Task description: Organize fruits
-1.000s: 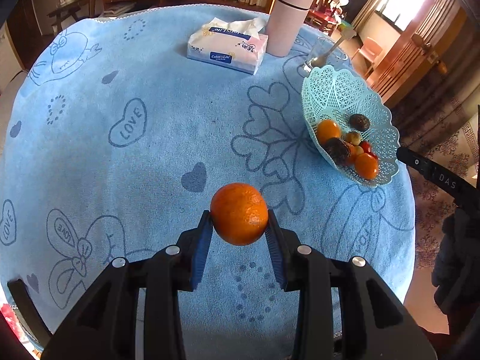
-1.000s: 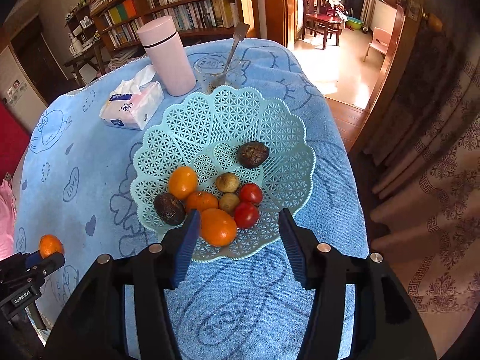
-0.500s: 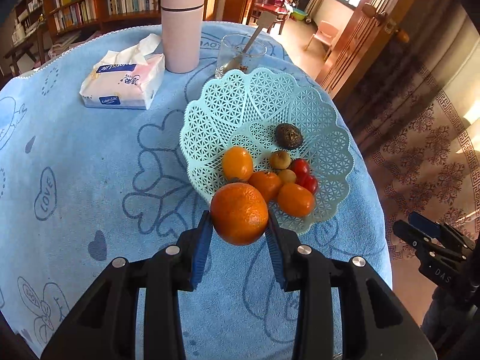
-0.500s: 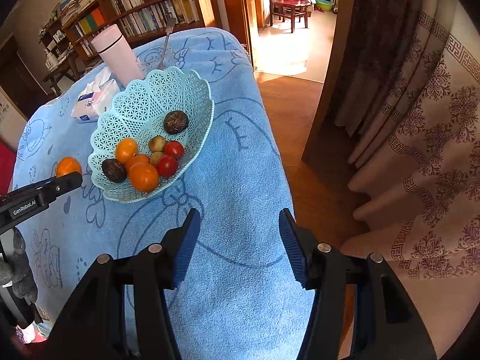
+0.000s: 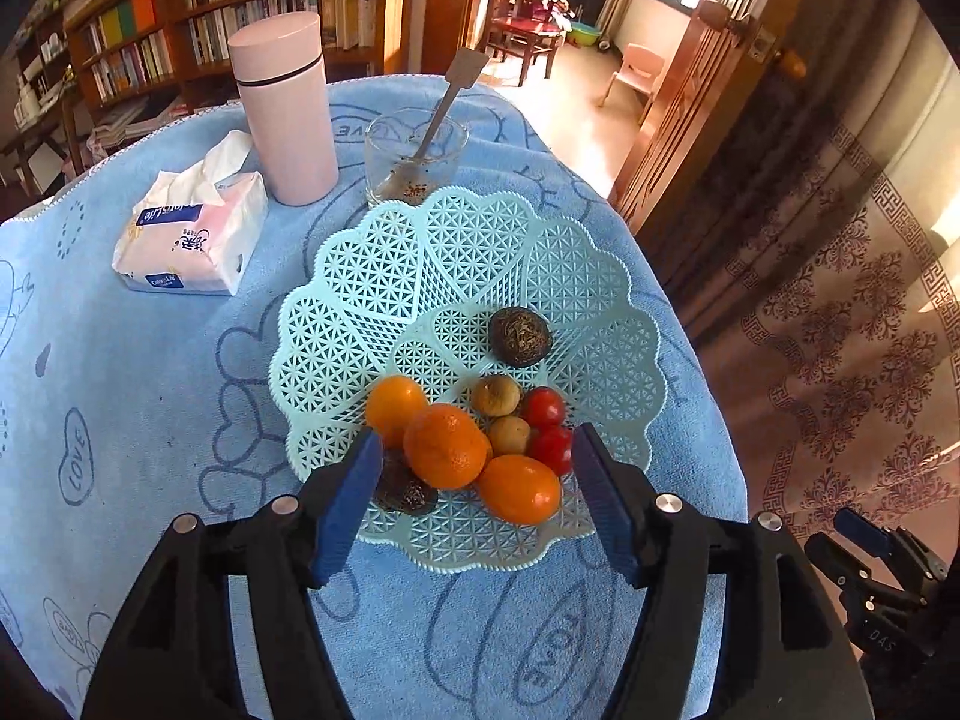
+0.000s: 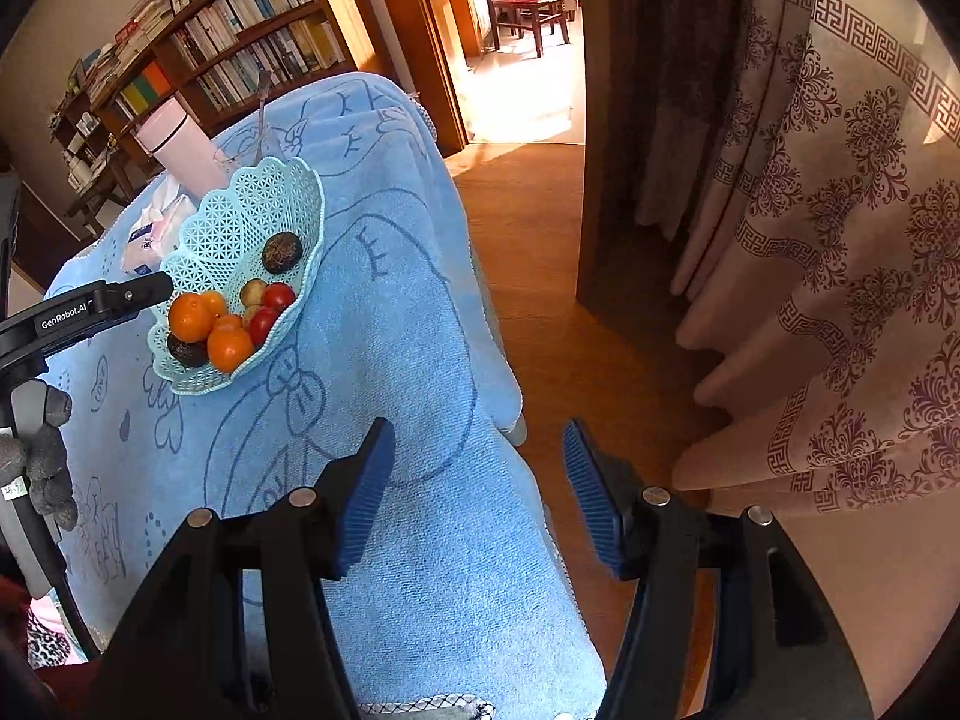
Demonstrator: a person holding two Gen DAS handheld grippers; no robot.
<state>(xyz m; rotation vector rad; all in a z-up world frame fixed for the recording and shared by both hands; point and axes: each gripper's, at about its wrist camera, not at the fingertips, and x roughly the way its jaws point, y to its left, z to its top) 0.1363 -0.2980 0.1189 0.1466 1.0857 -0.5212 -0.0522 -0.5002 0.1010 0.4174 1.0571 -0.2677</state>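
- Blue towel cloth [image 5: 150, 360] printed with hearts covers the round table; bookshelves stand behind it and patterned curtains hang to the right.
- Left tongs [image 5: 474, 498]: jaws have just been opening and now stand wide, with the large orange [image 5: 445, 446] seen between them but touched by neither pad. It rests on the fruit heap at the near side of the basket [image 5: 372, 276], so it looks released.
- Right tongs [image 6: 474, 483]: jaws moderately apart, nothing between them, hanging past the table edge over the wooden floor, well apart from the basket.
- Progress, judged: no loose fruit shows on the visible cloth in either view, so the sorting appears close to finished; the far left of the table is out of view, so this is not certain.
- Count in basket, left view: four orange fruits, two red tomatoes [image 5: 545, 407], two small tan fruits [image 5: 495, 396], two dark wrinkled fruits [image 5: 519, 337]. Ten in all.
- Other items: one pink flask [image 5: 285, 108], one tissue pack [image 5: 192, 234], one glass [image 5: 414, 156] holding one spoon.
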